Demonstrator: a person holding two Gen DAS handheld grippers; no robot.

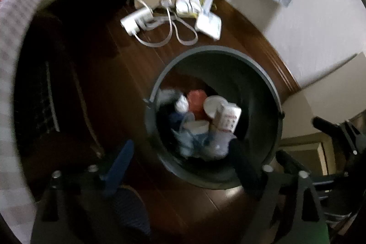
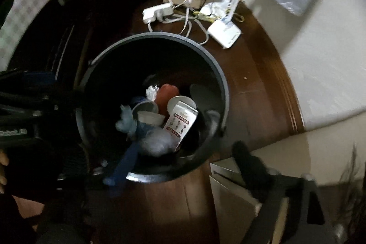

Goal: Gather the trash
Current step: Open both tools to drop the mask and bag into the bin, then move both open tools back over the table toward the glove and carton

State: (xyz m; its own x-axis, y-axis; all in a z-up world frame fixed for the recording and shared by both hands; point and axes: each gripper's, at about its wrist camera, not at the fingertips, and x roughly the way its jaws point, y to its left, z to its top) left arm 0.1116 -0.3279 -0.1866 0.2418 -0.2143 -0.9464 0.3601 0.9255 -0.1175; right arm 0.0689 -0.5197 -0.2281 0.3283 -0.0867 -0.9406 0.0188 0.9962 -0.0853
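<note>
Round dark trash bin (image 2: 225, 93) on the wood floor (image 2: 256, 88), near the wall. Inside: a printed white carton (image 2: 181, 126), paper cups (image 2: 149, 117), an orange-red item (image 2: 165, 95), crumpled plastic.

Left hand-held gripper (image 1: 180, 152) above the bin, fingers well apart, nothing between.

Right hand-held gripper (image 2: 183, 156) likewise spread wide and empty over the bin's near rim.

Power strip (image 2: 157, 12) and white router (image 2: 225, 33) behind.
</note>
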